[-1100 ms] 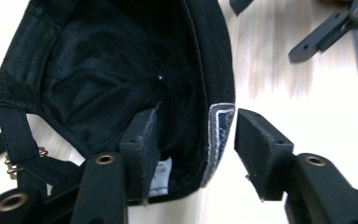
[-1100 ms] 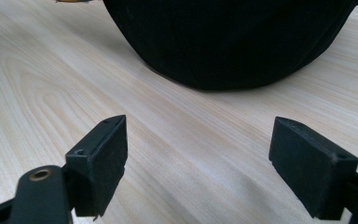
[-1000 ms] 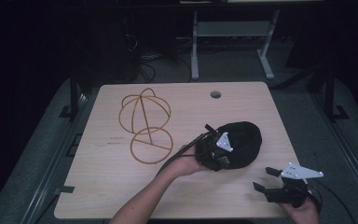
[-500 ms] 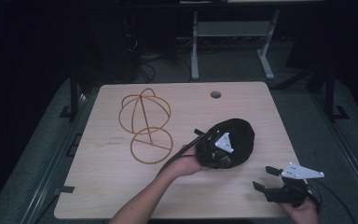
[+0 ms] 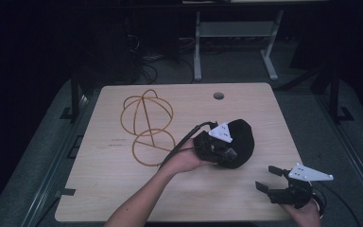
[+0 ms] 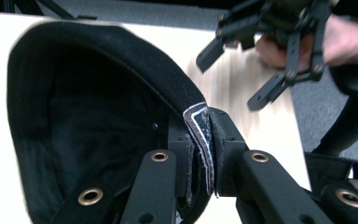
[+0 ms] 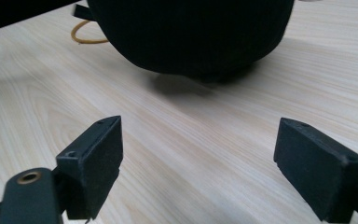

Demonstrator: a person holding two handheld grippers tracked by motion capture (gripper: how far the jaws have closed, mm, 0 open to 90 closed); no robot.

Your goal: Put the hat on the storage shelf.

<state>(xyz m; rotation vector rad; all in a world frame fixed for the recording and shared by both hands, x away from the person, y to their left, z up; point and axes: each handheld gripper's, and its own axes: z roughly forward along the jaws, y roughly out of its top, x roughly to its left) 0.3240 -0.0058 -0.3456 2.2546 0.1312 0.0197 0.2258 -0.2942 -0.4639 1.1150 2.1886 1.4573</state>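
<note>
A black cap [image 5: 244,141] hangs just above the wooden table [image 5: 123,189], right of centre. My left gripper [image 5: 230,153] is shut on its white-stitched rim; in the left gripper view the jaws [image 6: 205,140] pinch that edge and the cap's dark inside [image 6: 88,93] opens to the left. My right gripper [image 5: 266,178] rests at the table's front right corner, open, its jaws having just been opening with nothing between them. Its two pads [image 7: 95,161] stand wide apart over bare wood, and the cap [image 7: 191,28] floats ahead of them above its shadow.
A hat stand of yellow wire hoops [image 5: 146,123] stands on the left half of the table. A round cable hole [image 5: 219,96] is near the far edge. The right gripper [image 6: 230,79] and its hand lie beyond the cap in the left gripper view.
The left gripper's jaws closed on the cap's rim and lifted it off the table, shifting it slightly left. The right gripper stayed in place, its jaws a little wider.
</note>
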